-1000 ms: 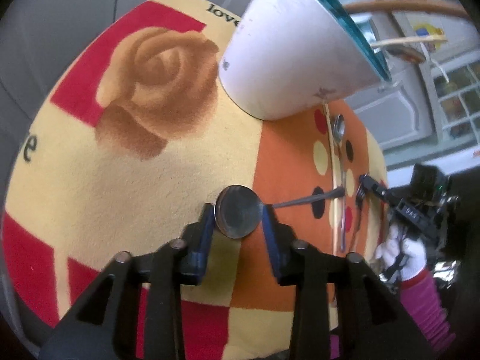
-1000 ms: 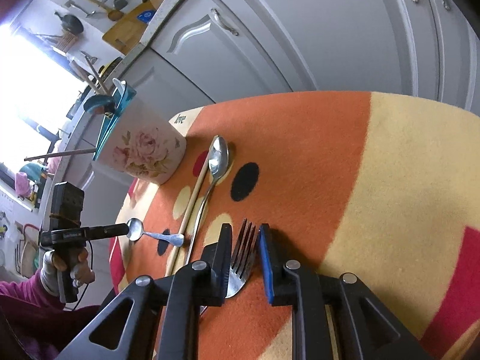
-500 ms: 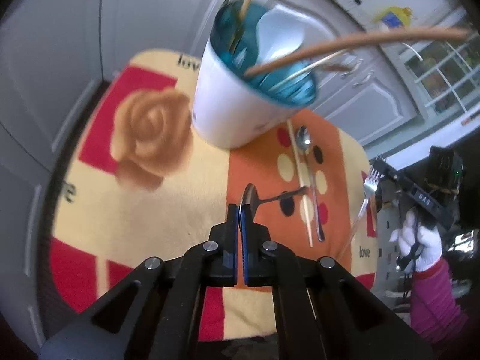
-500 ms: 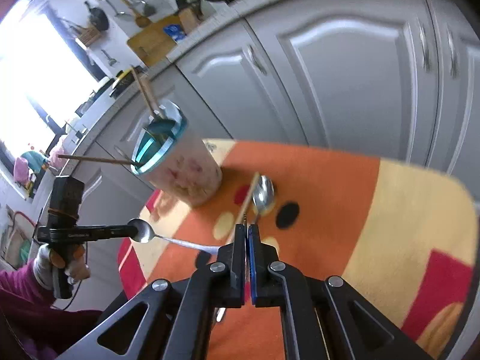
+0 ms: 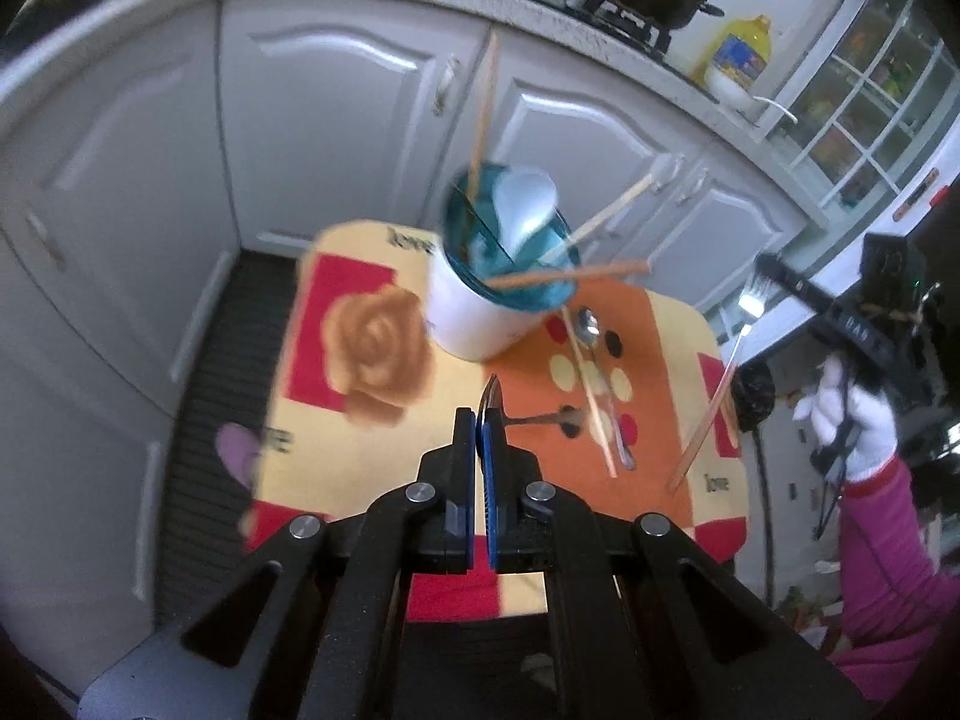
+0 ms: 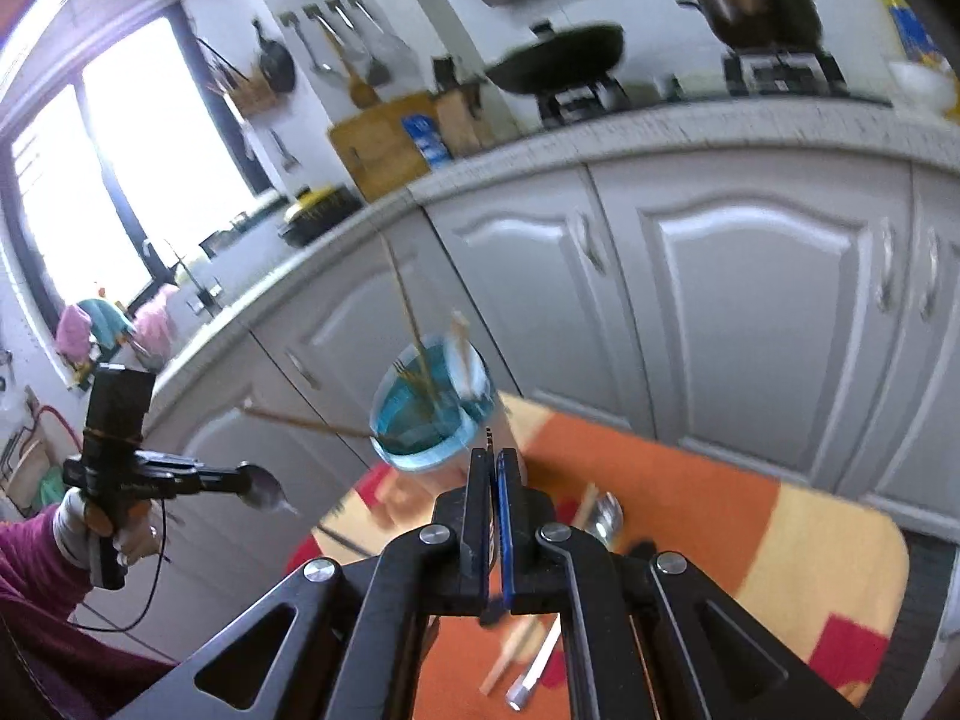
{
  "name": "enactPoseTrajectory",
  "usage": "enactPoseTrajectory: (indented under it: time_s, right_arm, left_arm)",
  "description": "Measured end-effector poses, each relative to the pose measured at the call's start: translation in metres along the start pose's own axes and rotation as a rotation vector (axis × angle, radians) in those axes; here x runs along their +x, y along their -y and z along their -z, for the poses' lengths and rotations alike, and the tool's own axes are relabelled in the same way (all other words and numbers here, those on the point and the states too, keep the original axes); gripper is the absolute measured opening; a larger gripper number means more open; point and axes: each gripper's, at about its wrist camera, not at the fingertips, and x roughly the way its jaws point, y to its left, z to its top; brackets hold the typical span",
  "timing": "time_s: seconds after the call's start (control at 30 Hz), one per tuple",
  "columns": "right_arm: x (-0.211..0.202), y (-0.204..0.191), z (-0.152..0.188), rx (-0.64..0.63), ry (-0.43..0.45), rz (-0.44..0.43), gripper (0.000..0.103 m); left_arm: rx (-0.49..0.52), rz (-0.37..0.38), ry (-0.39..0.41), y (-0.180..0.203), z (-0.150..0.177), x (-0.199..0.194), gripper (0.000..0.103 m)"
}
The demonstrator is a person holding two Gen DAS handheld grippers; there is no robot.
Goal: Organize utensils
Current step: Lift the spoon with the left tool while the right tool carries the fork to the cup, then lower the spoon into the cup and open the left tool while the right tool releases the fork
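Aloft, left tool (image 5: 480,429) clamped tight on spoon (image 5: 498,405), right tool (image 6: 493,468) likewise on fork (image 6: 491,438)

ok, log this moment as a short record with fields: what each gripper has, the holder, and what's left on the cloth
left gripper: shut on the small spoon, by its bowl
right gripper: shut on the fork, tines up
utensil cup: upright on the cloth, already holds chopsticks
left on cloth: large spoon, one chopstick

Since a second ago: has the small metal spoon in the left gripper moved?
Yes. The small metal spoon, clamped in the left gripper, has risen off the patterned mat.
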Motion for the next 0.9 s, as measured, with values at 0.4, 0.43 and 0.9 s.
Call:
enactPoseTrajectory:
  time_s: [0.4, 0.43, 0.9]
  right_arm:
    - [0.038, -0.061, -0.104, -0.106, 0.138, 0.082, 0.002]
    - [0.042, -0.062, -0.111, -0.109, 0.142, 0.090, 0.002]
    - [0.122, -0.047, -0.135, -0.191, 0.115, 0.315, 0.002]
  left_arm:
    - [0.024, -0.155, 0.142, -0.044, -0.068, -0.082, 0.001]
    - [0.018, -0.152, 0.149, -0.047, -0.077, -0.082, 0.001]
    - [0.115, -0.142, 0.101, -0.018, -0.130, -0.015, 0.001]
